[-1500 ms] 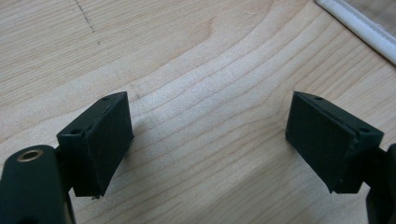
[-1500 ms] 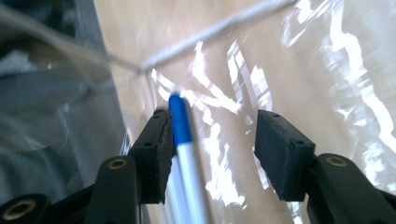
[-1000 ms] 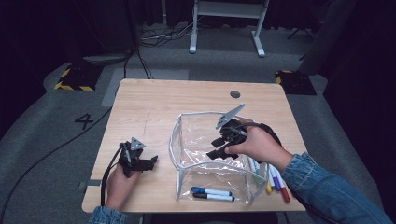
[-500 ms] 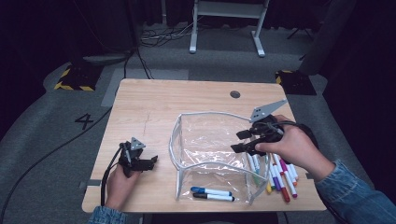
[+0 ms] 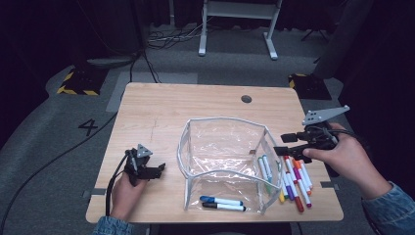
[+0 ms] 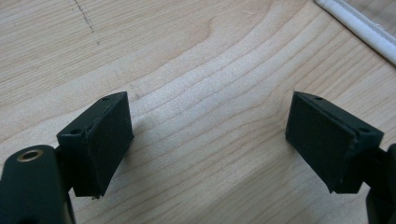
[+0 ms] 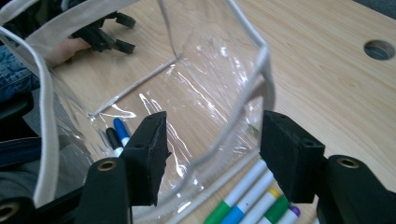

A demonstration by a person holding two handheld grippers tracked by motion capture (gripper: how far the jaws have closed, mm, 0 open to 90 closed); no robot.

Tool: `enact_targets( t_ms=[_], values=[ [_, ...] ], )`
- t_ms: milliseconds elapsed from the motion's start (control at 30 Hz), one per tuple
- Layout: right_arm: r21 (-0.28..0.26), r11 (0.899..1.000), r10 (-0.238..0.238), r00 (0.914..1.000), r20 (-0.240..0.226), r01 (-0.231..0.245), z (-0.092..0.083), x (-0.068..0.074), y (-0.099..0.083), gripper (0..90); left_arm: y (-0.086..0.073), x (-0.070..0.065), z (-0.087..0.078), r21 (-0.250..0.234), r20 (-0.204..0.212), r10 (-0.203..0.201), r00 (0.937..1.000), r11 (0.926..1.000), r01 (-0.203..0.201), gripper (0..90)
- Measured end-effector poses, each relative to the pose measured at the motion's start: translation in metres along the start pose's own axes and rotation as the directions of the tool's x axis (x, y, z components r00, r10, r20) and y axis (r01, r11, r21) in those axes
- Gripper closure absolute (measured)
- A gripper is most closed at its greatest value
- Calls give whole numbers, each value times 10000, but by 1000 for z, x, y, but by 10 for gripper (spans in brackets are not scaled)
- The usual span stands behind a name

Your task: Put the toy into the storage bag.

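Two markers (image 5: 222,203) already in clear pouch (image 5: 222,164), frame centre; bunch more markers (image 5: 293,181) loose on table (image 5: 161,107) right of it. Right gripper (image 5: 281,144) above pile, jaws just been opening, nothing between. Left gripper (image 5: 159,169) parked lower left, wide apart, empty

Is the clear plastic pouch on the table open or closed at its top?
Open. The pouch's white rim stands spread wide, and two markers lie on its bottom.
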State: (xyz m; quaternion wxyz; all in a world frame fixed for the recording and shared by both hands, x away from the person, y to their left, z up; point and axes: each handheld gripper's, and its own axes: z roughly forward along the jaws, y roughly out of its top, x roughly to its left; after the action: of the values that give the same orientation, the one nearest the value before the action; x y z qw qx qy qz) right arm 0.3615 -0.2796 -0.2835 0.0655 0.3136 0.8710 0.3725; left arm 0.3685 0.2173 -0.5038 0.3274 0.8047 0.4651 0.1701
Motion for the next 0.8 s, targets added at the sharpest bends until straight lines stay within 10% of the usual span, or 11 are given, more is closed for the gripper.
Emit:
enact_targets(
  t_ms=[400, 800],
  values=[
    [-156, 9954, 958, 9918, 849, -948, -27, -28, -33, 403, 0, 0, 0, 12, -5, -36, 10000, 10000, 36, 150],
    [-612, 9826, 1838, 9645, 1897, -1753, -38, -57, -69, 408, -1, -1, -1, 5, -34, -12, 10000, 10000, 12, 150]
  ],
)
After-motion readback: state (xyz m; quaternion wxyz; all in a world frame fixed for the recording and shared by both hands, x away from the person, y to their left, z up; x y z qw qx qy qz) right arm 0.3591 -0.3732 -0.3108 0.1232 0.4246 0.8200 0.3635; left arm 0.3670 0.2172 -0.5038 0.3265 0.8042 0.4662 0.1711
